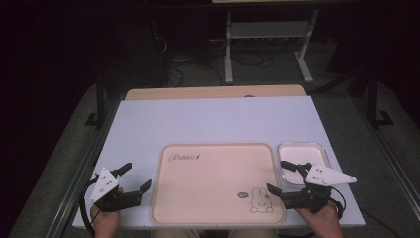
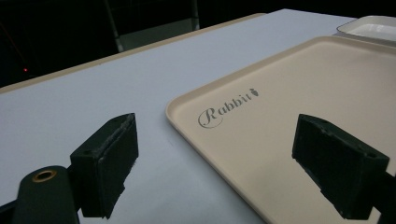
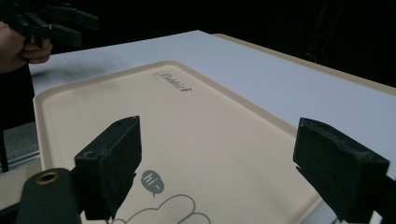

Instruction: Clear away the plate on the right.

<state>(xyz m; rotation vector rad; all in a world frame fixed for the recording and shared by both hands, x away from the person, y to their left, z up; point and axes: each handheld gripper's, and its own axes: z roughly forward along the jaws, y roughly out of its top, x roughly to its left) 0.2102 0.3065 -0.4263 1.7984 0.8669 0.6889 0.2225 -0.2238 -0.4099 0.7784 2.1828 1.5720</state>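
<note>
The person's forearms are cut off at the bottom edge of the high view, so only two hands and part of the wrists can be seen. The floor and the space beyond the white rectangular table [image 1: 213, 119] lie in deep shadow, where table legs and some cables are hard to make out.

Two containers stand on the table. The wide beige plastic tray with a printed rabbit and the word "Rabbit" [image 1: 218, 183] lies near the front edge, in the middle, and nothing lies in it. Just beside its right far corner stands the small white rectangular dish with a pale rim [image 1: 303, 154]; it looks bare inside, though the right claw covers its near part in the high view. In the left gripper view only a corner of that dish [image 2: 369, 25] appears at the top right.

There are two claws. The left claw [image 1: 134, 177] is held over the table just left of the tray, its jaws spread wide with nothing between them; the tray's left rim [image 2: 187, 126] runs between them in its own view. The right claw [image 1: 281, 176] is at the tray's right near corner, released too, jaws wide apart over the rabbit drawing [image 3: 163, 212]. In the right gripper view the other hand [image 3: 18, 46] shows far off at the top left.
</note>
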